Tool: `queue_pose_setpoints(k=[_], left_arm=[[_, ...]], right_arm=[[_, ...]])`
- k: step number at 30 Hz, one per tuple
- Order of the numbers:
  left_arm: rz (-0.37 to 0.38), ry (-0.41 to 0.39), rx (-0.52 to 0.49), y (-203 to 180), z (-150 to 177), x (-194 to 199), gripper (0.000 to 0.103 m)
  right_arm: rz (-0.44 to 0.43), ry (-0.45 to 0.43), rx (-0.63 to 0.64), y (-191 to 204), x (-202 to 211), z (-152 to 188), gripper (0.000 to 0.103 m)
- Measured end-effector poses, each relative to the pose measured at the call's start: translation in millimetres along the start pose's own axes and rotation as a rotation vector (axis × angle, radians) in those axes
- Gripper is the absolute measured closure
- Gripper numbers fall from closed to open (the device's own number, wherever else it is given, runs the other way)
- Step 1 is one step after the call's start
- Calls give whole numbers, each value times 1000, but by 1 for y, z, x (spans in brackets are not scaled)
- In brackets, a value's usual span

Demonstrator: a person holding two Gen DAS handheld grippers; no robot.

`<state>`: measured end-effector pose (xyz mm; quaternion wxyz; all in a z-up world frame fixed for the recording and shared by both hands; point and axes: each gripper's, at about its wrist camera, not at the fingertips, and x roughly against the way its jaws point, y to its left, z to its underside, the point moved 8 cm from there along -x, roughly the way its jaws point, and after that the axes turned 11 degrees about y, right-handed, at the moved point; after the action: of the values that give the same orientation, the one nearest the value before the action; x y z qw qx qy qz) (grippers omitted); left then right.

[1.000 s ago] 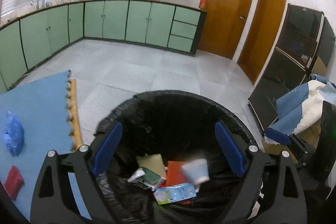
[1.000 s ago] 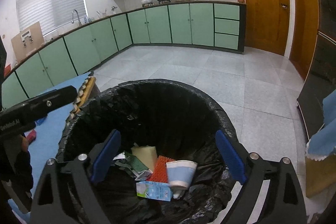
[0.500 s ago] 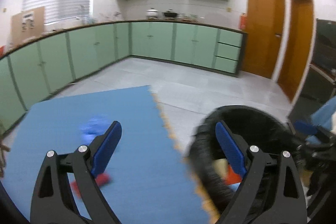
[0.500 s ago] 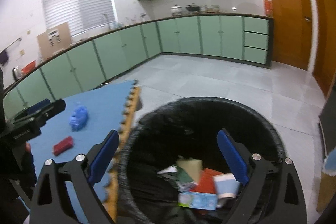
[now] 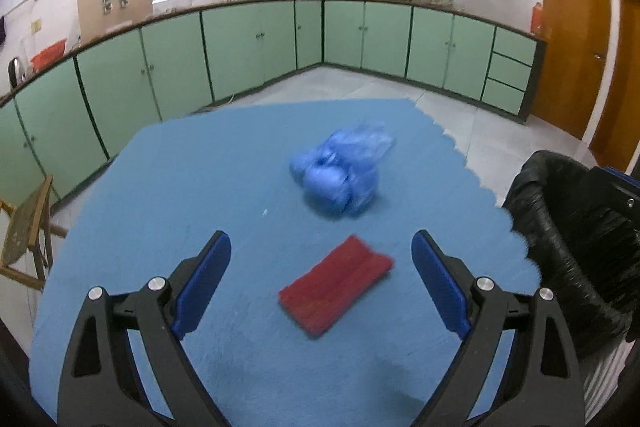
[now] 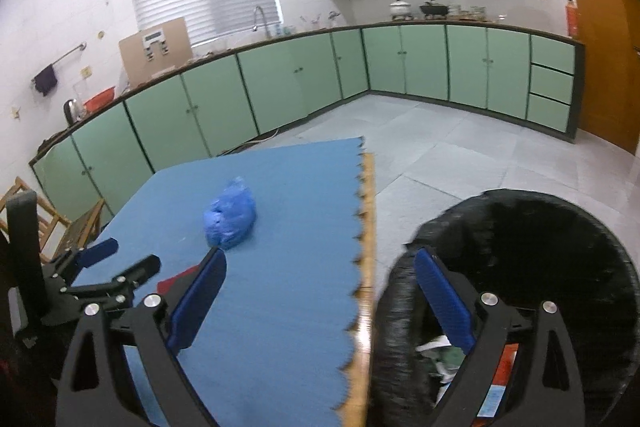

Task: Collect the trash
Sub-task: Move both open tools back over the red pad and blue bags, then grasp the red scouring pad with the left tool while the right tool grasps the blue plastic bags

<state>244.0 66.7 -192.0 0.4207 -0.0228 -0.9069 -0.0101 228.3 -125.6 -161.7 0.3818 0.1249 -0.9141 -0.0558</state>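
Left claw [image 5: 321, 279]: spread wide, holding nothing, poised above the desk [image 5: 192, 179]. Its fingers [image 5: 202, 283] are black struts faced with smooth blue pads.

Desk surface: blue foam mat, finely textured, with a scalloped, interlocking edge along its right side. In the right wrist view a strip of light wood [image 6: 366, 267] shows under that edge.

Trash remaining on the desk, two items:
- A flat red rectangular piece [image 5: 335, 285], ridged along its length, lying askew between the left claw's fingertips but not touched by them. In the right wrist view only a corner of it [image 6: 170, 283] shows, behind a finger.
- A crumpled blue plastic bag [image 5: 340, 173], thin and glossy, bunched into a rounded lump, lying beyond the red piece and apart from it. The outline is blurred.

Right claw [image 6: 320, 295]: spread wide, holding nothing. It straddles the gap between the desk edge and the bin [image 6: 560, 227], one finger over the mat, the other over the bin rim.

Bin: round, lined with a wrinkled black plastic bag, standing just beside the desk's scalloped edge on the grey tiled floor [image 6: 460, 143]. Mixed paper and packaging scraps [image 6: 492, 387] lie at its bottom, partly hidden by the claw.

The left claw [image 6: 104, 267] also appears at the left of the right wrist view, low over the mat.
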Motion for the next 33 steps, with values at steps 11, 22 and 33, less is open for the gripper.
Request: queue_pose_setpoints(k=[11,22,33], left_arm=[[12,106,-11,14,26,-33,14],[30,231,-11,13,33,-63,14],[51,205,-56,-1,28,-58,43]], right_arm=[[-15,79,29,21,-46,15,10],[-19,98,47,24,-57,14,10],[-18,113,52,24,-64,16,10]])
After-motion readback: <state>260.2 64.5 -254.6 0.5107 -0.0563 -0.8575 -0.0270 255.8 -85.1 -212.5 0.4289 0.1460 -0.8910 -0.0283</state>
